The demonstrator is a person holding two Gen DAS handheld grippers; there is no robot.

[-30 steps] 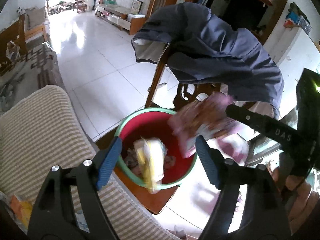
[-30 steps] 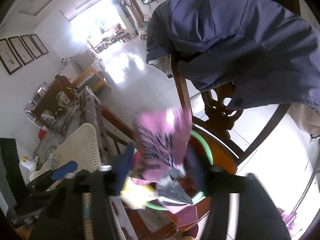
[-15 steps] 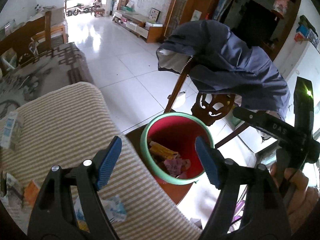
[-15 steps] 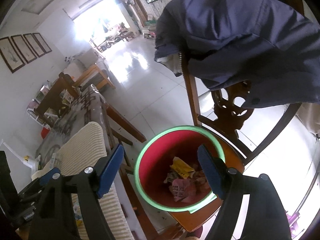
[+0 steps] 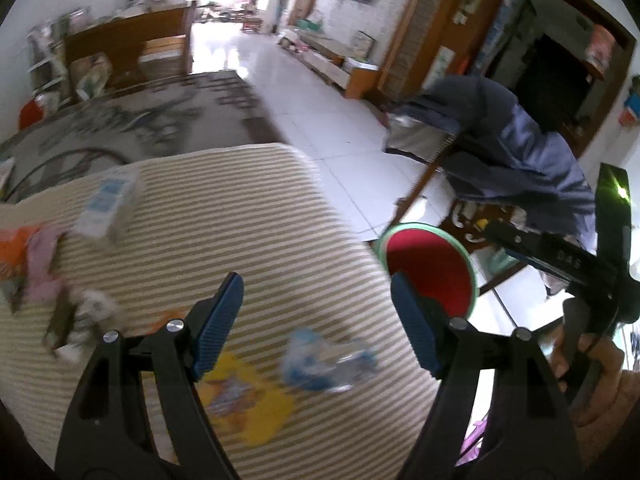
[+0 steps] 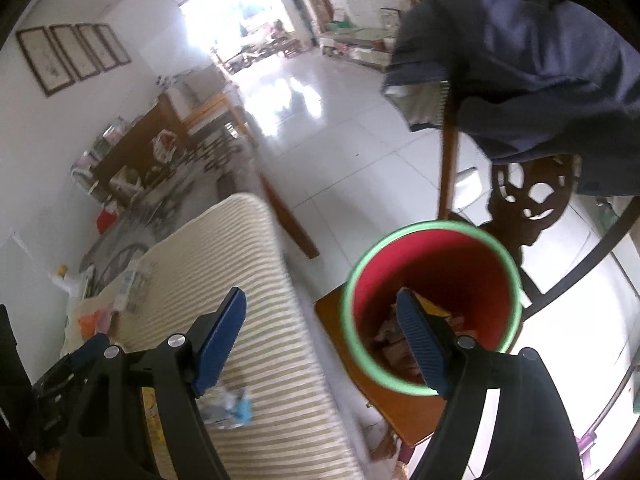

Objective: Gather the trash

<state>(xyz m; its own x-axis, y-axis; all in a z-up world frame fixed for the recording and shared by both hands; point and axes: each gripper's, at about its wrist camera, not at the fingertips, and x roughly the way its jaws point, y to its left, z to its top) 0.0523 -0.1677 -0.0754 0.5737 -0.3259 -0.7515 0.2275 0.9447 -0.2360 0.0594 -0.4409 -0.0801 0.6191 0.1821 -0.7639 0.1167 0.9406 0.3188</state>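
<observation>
A red bin with a green rim point(image 5: 430, 264) point(image 6: 432, 276) stands on a wooden chair seat point(image 6: 360, 376), with wrappers point(image 6: 400, 340) lying in its bottom. My left gripper point(image 5: 316, 292) hangs open and empty over a striped cushion point(image 5: 240, 240). Loose trash lies there: a crumpled blue-and-white wrapper point(image 5: 324, 360) point(image 6: 230, 402), a yellow wrapper point(image 5: 248, 400), a white-and-blue carton point(image 5: 108, 208) and pink and orange wrappers point(image 5: 36, 264). My right gripper point(image 6: 320, 308) is open and empty, one finger over the cushion's edge, the other over the bin.
A blue jacket point(image 5: 516, 152) point(image 6: 520, 60) drapes over the carved wooden chair behind the bin. A hand point(image 5: 592, 364) holds the right gripper's body at the left wrist view's right edge. White tiled floor lies beyond, with a patterned sofa point(image 5: 120, 128) and wooden furniture farther back.
A second ago a pink wrapper and a yellow-white one were dropping into the bin. Both grippers have since swung left from over the bin toward the striped cushion, empty.
</observation>
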